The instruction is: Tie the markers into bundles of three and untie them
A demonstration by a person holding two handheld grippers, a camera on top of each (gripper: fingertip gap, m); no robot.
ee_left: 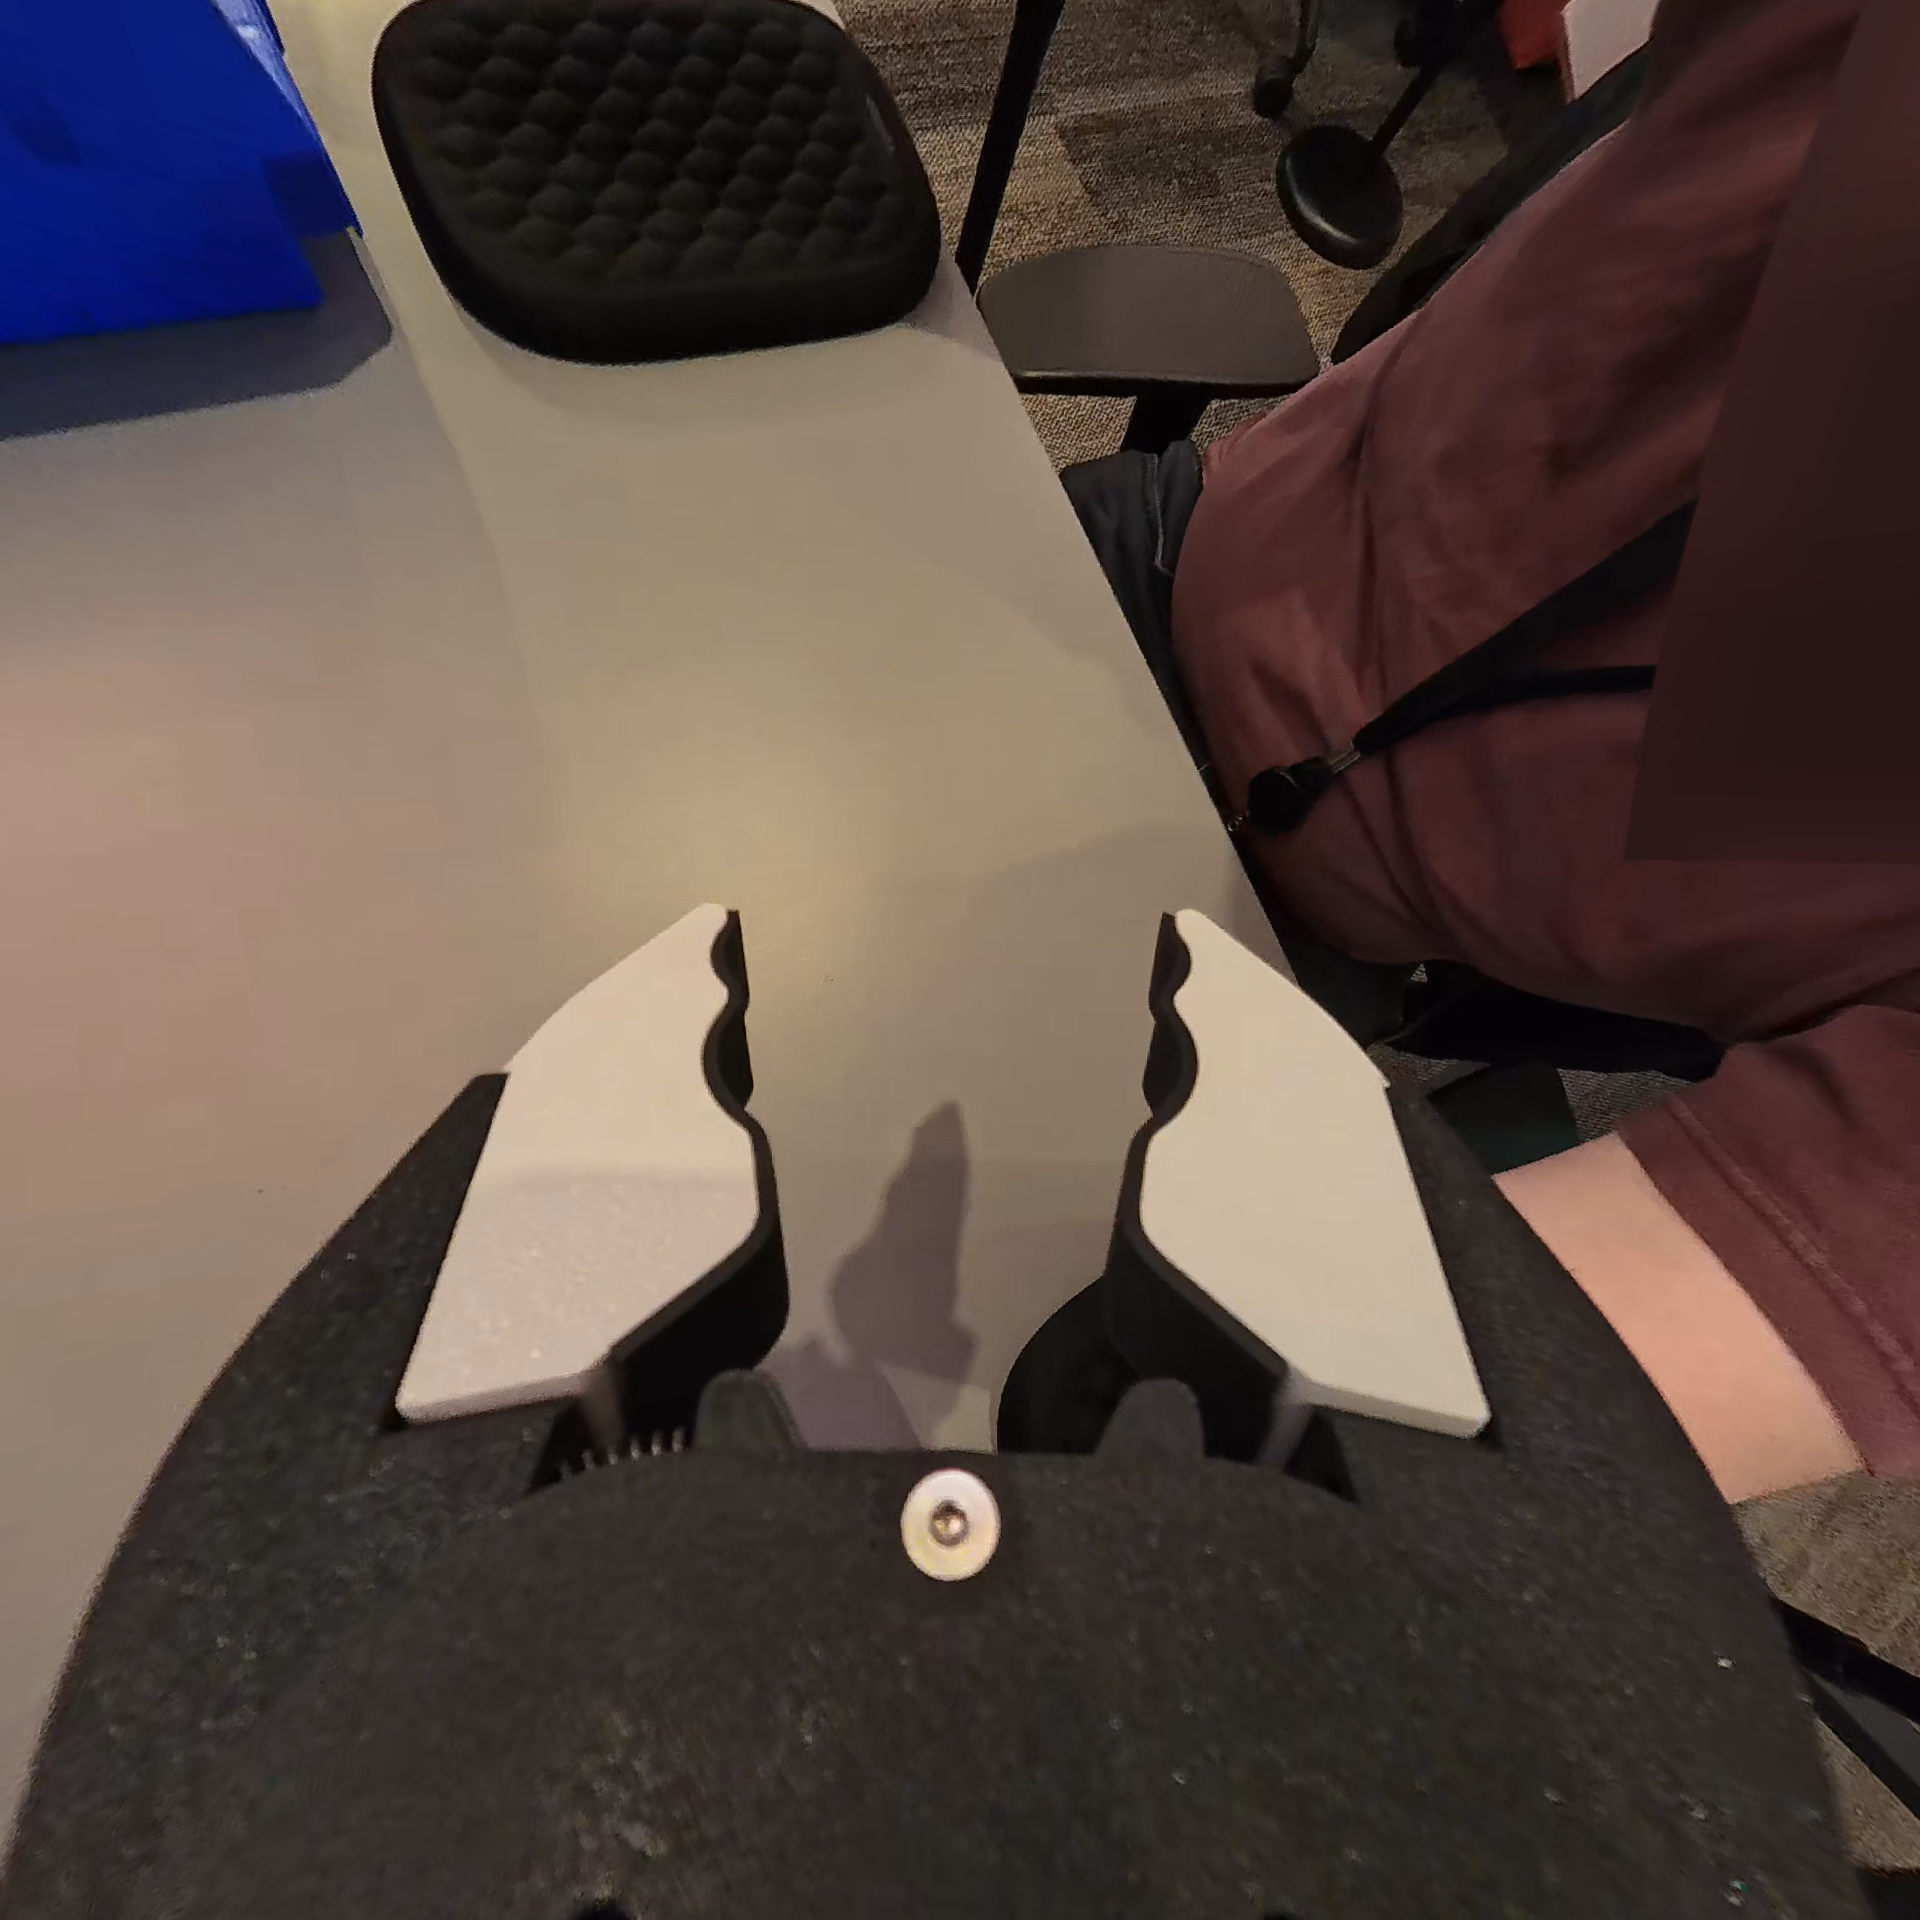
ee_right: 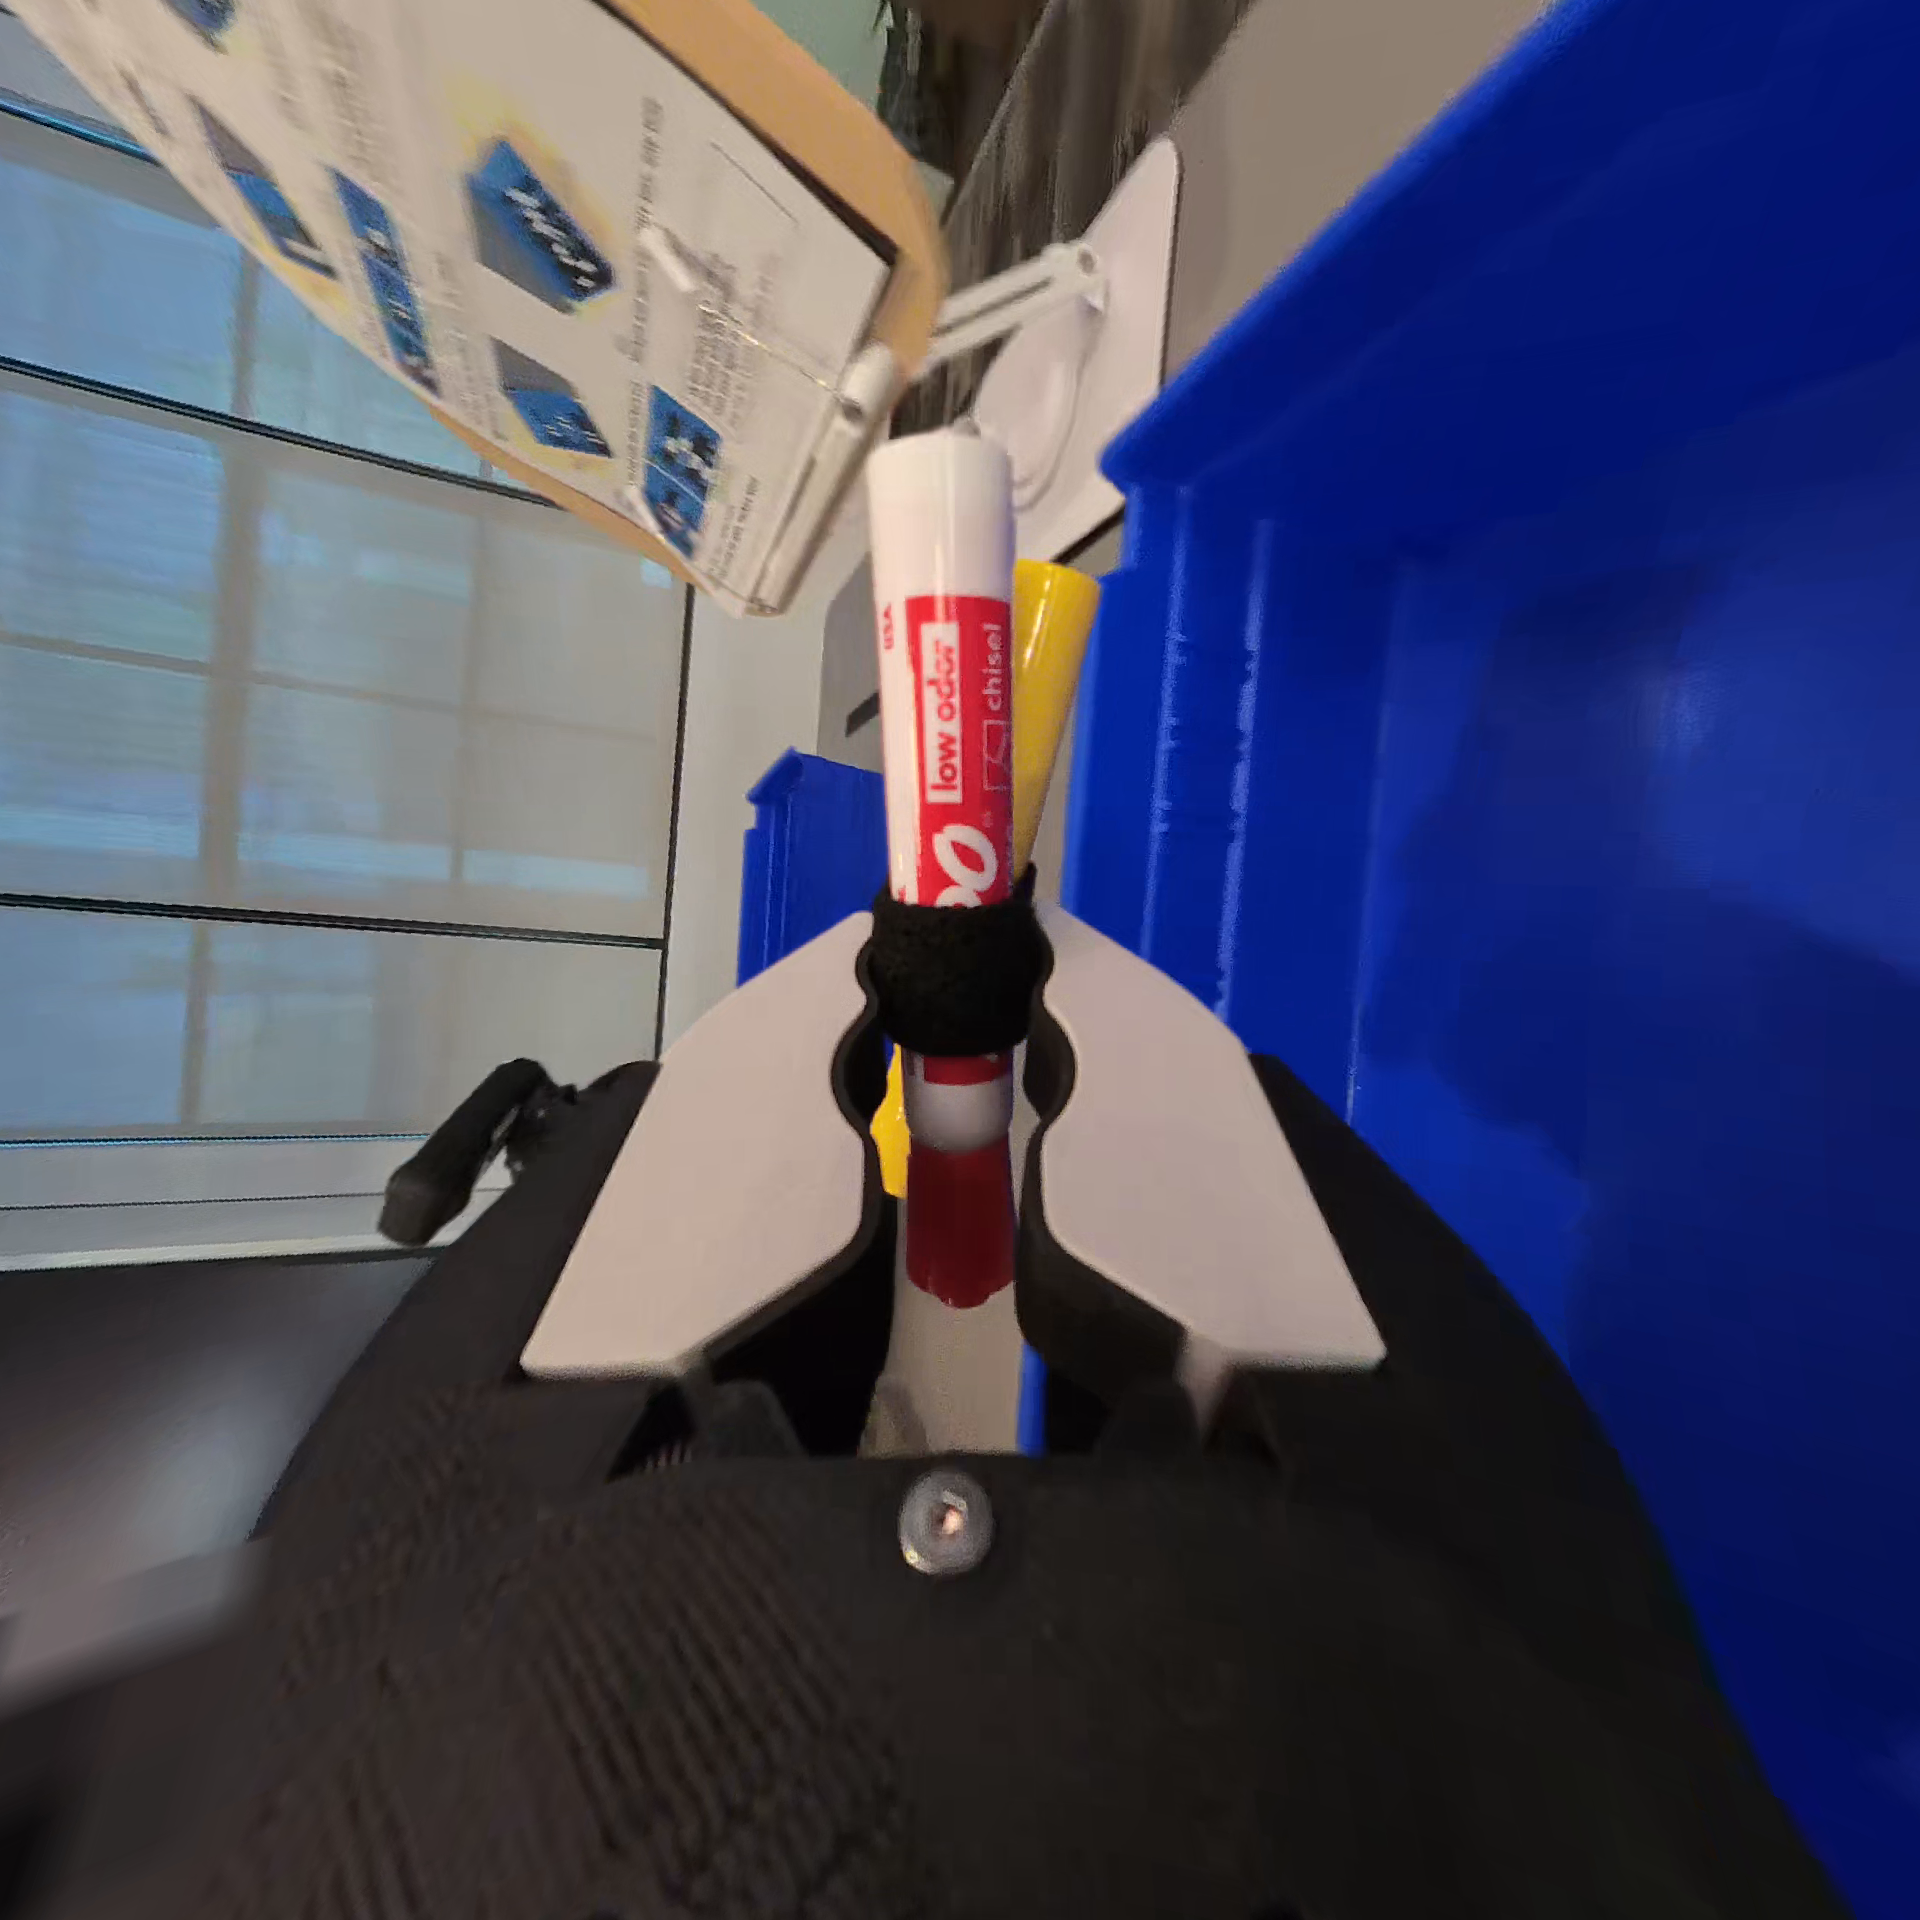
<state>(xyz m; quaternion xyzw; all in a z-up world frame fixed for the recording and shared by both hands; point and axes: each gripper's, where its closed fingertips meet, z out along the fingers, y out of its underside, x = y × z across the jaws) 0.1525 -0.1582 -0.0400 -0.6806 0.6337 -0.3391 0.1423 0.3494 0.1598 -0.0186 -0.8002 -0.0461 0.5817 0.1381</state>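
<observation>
2 markers (ee_right: 940,665), label-bearing and black-strapped, sit clamped in the right gripper (ee_right: 951,997); left gripper (ee_left: 951,935) fingers apart.

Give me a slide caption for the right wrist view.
Right gripper shut on a marker bundle at its black strap, beside a blue bin.

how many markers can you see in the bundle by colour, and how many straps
red-capped marker: 1
yellow marker: 1
black strap around them: 1
total: 3 things in view, 2 markers and 1 strap; a third marker may be hidden behind these, which the pictures cannot settle. The right gripper holds the bundle at the strap; the left gripper is open and empty.
</observation>
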